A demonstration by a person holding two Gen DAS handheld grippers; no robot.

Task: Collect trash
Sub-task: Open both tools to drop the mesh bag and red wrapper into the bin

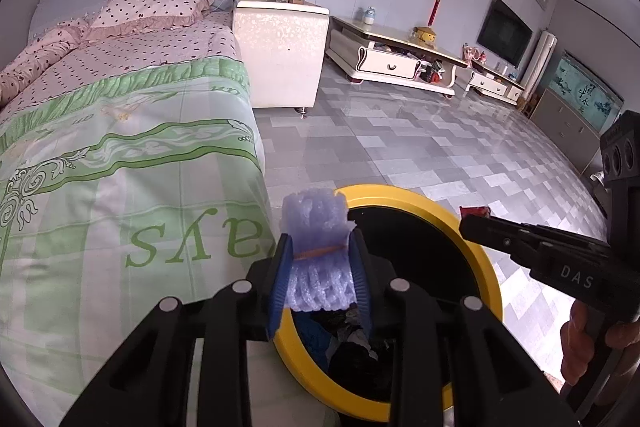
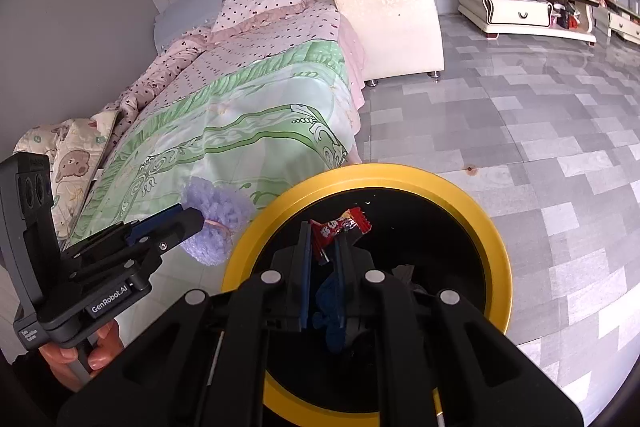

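Observation:
A black trash bin with a yellow rim (image 1: 486, 247) (image 2: 494, 239) stands on the floor beside the bed, with dark trash inside. My left gripper (image 1: 320, 259) is shut on a lilac foam fruit net (image 1: 316, 227) tied with a rubber band, held over the bin's near-left rim. It also shows in the right wrist view (image 2: 218, 223), left of the rim. My right gripper (image 2: 322, 243) is shut on a red candy wrapper (image 2: 340, 229), held above the bin's opening. The right gripper (image 1: 466, 225) shows in the left wrist view with the wrapper (image 1: 474, 211) at its tip.
A bed with a green and pink quilt (image 1: 120, 147) (image 2: 240, 107) lies left of the bin. A white nightstand (image 1: 280, 51) stands at the bed's head. Low TV cabinets (image 1: 400, 55) line the far wall. Grey tiled floor (image 2: 520, 127) spreads to the right.

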